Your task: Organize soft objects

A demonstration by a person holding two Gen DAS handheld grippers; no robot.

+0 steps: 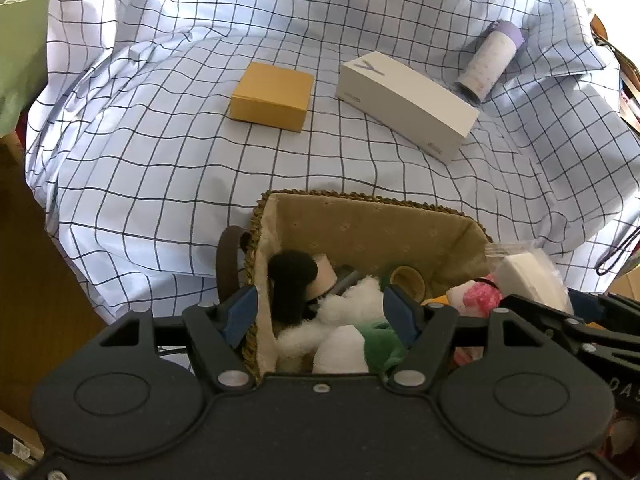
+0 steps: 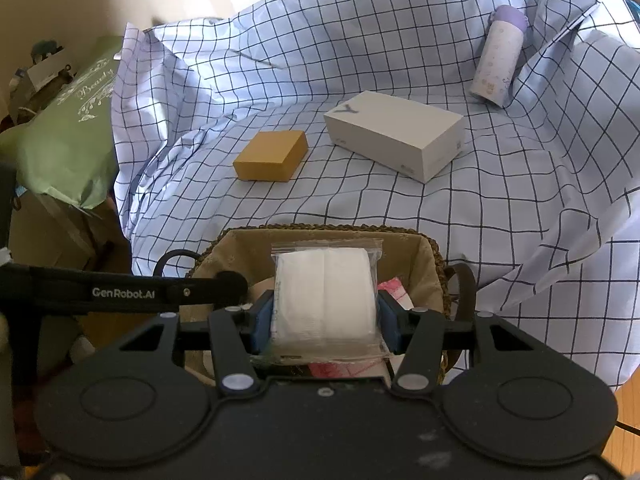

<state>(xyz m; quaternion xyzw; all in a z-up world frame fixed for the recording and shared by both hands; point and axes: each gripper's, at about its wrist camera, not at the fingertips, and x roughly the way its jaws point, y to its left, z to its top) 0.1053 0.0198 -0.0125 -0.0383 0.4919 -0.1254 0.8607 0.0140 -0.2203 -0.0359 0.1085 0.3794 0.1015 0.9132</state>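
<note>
A woven basket (image 1: 360,197) with a beige liner stands at the near edge of the checked cloth. Inside it lie a black and white plush (image 1: 294,280), a fluffy white plush (image 1: 352,304), something green (image 1: 380,344) and a pink toy (image 1: 482,296). My left gripper (image 1: 320,316) hangs open over the basket's left end, with the plush toys below its blue pads and untouched by them. My right gripper (image 2: 325,316) is shut on a white soft pack in a clear bag (image 2: 325,296), held over the basket (image 2: 320,227). That pack (image 1: 528,276) also shows at the right of the left wrist view.
On the checked cloth (image 1: 160,160) beyond the basket lie a yellow box (image 1: 272,96), a long white box (image 1: 408,102) and a lilac-capped bottle (image 1: 490,60) on its side. A green bag (image 2: 68,136) sits to the left. The basket has dark loop handles (image 1: 228,264).
</note>
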